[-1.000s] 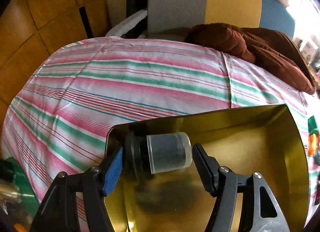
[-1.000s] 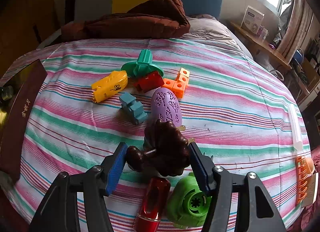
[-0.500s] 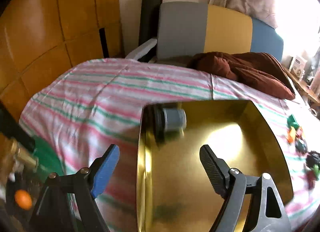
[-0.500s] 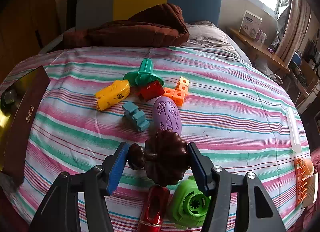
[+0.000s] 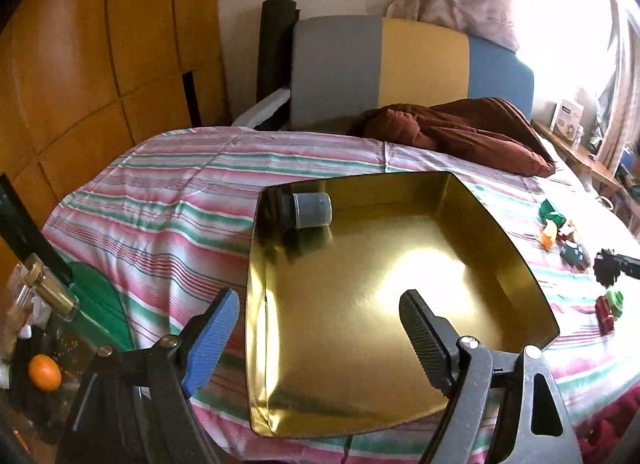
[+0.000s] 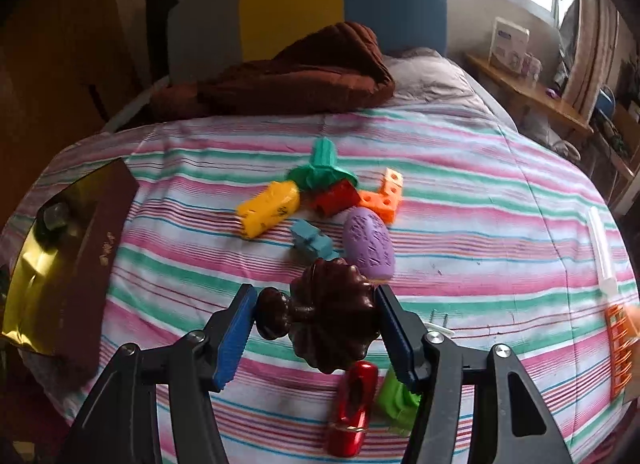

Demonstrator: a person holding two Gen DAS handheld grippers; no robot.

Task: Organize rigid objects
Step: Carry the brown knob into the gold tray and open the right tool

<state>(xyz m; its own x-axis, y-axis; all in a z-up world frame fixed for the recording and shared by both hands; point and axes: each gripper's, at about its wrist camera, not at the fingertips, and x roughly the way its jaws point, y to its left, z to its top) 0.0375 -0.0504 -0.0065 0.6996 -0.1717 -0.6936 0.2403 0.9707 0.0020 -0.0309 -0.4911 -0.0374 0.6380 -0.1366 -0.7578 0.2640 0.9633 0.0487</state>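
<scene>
- Left wrist view: left gripper (image 5: 316, 318) jaws wide, nothing between them, above the gold tray (image 5: 500, 223). Grey jar (image 5: 310, 209) lies at the tray's 11 o'clock corner.
- Right wrist view: right gripper (image 6: 314, 322) clamps the dark brown fluted knob (image 6: 332, 312) above the striped bedsheet (image 6: 480, 232); purple egg (image 6: 370, 242) at 1 o'clock.

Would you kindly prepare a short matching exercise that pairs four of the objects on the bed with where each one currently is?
Things:
1. dark brown fluted piece
2. grey-capped jar
3. red toy car
4. purple egg

Places:
A. lying in a far corner of the gold tray
B. on the striped bedspread beside the teal block
C. between the right gripper fingers
D. on the bedspread next to the green toy

Pairs: 1-C, 2-A, 3-D, 4-B
</scene>
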